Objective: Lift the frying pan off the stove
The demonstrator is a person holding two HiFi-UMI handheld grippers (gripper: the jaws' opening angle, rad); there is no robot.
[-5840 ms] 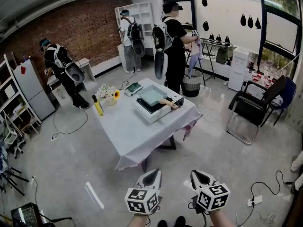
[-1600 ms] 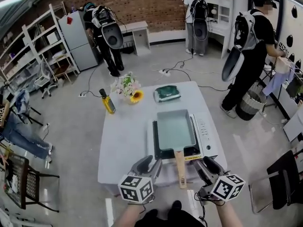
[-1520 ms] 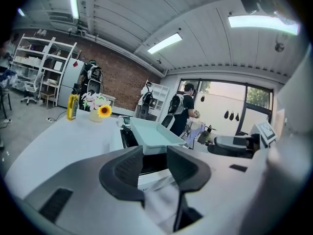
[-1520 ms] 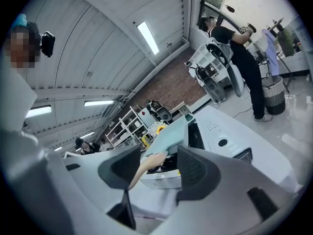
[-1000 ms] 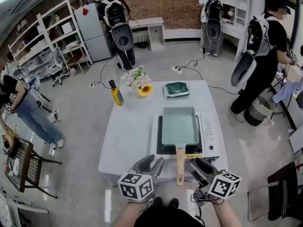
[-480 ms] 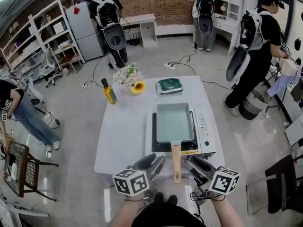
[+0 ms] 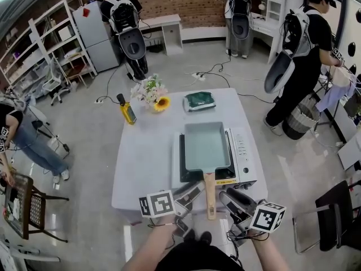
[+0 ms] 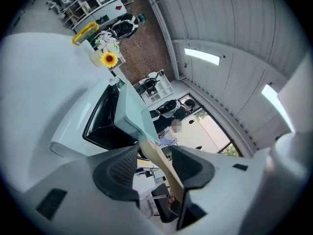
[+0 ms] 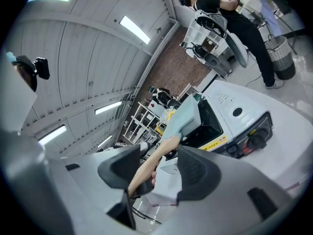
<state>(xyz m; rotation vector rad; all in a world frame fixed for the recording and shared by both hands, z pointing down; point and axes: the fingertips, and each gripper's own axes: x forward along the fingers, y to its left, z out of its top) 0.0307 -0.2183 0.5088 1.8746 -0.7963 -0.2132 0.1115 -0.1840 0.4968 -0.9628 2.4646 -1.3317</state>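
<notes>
Wooden handle [image 7: 210, 199] of one pale-green rectangular frying pan [image 7: 206, 145], on one white stove [image 7: 243, 157], runs between two grippers' jaws: left gripper [image 7: 189, 195] has just been opening, right gripper [image 7: 230, 199] stands apart, neither clamped.

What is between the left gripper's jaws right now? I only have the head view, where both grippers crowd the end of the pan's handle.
Observer: In the left gripper view the wooden handle shows in the gap of the left gripper. Its jaws have just been opening, and no pad presses the wood.
Operator: And the right one?
Observer: The right gripper has its jaws apart too, with the wooden handle in the gap, not clamped.
Operator: Is the pan up yet?
Observer: No. Seen from the side, the frying pan looks to sit on the stove.
</notes>
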